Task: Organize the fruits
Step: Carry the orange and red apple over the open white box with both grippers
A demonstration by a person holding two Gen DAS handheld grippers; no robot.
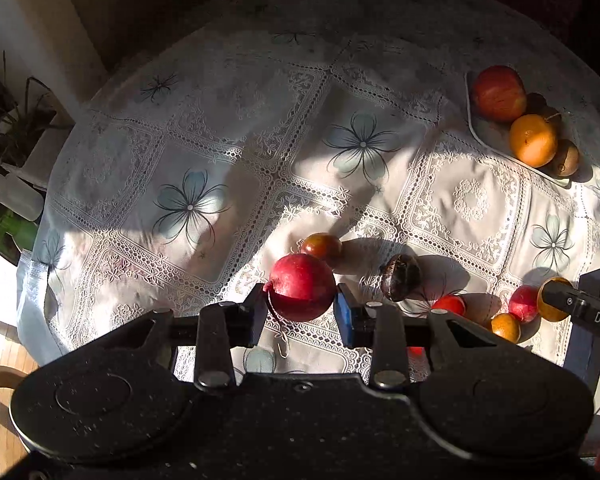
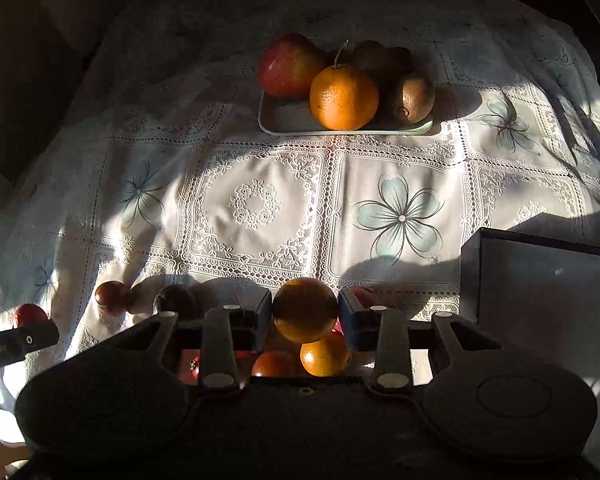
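Currently left gripper [image 1: 301, 307] jaws pinch the red fruit [image 1: 302, 292], lifted off the bench [image 1: 476, 200]. Right gripper [image 2: 305, 314] jaws pinch a small orange fruit [image 2: 305, 309] above the loose pile. Judgement: carry both level to the tray [image 2: 288, 122] at the far side, lower into its bare left corner beside the apple [image 2: 288, 66], release low so nothing rolls.

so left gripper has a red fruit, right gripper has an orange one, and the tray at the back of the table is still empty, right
Not quite: the tray is not empty. The right wrist view shows it holding a red apple, an orange and brown kiwis. The rest stands: the left gripper holds a red fruit, the right gripper an orange fruit.
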